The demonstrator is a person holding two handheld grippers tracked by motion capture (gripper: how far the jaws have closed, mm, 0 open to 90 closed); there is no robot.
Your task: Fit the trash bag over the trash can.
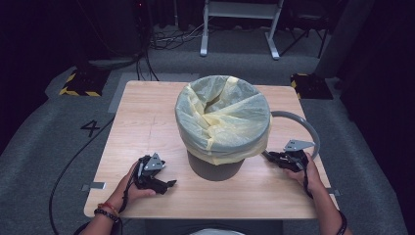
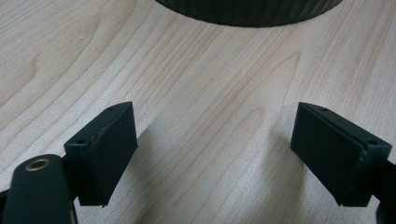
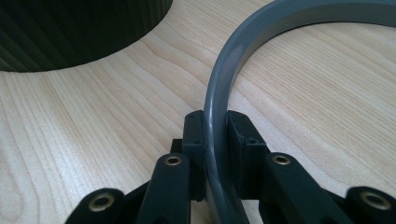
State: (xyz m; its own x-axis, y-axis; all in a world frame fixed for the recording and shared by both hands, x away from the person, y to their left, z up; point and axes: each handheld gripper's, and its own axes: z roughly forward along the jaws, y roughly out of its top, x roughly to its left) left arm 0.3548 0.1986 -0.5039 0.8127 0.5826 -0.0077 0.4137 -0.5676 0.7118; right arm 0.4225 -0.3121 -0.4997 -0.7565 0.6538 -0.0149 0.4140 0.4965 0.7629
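Observation:
A dark grey waste bin (image 1: pixel 215 164) lined with a pale yellow bag (image 1: pixel 222 117) stands in the middle of the wooden table (image 1: pixel 147 127). A grey plastic ring (image 1: pixel 306 125) lies flat on the table to the bin's right. My right gripper (image 1: pixel 274 157) is shut on the near part of that grey ring (image 3: pixel 224 88); both pads (image 3: pixel 194 140) press its band from either side. My left gripper (image 1: pixel 169 185) rests low over the table at the bin's front left, open, with bare wood between its fingers (image 2: pixel 109 149). The ribbed bin base (image 2: pixel 252 11) is just ahead of it.
The bin's dark ribbed wall (image 3: pixel 70 32) stands close to the left of the right gripper. A black cable (image 1: pixel 73 161) trails off the table's left side onto the grey floor. A white metal frame (image 1: pixel 240 24) stands beyond the table.

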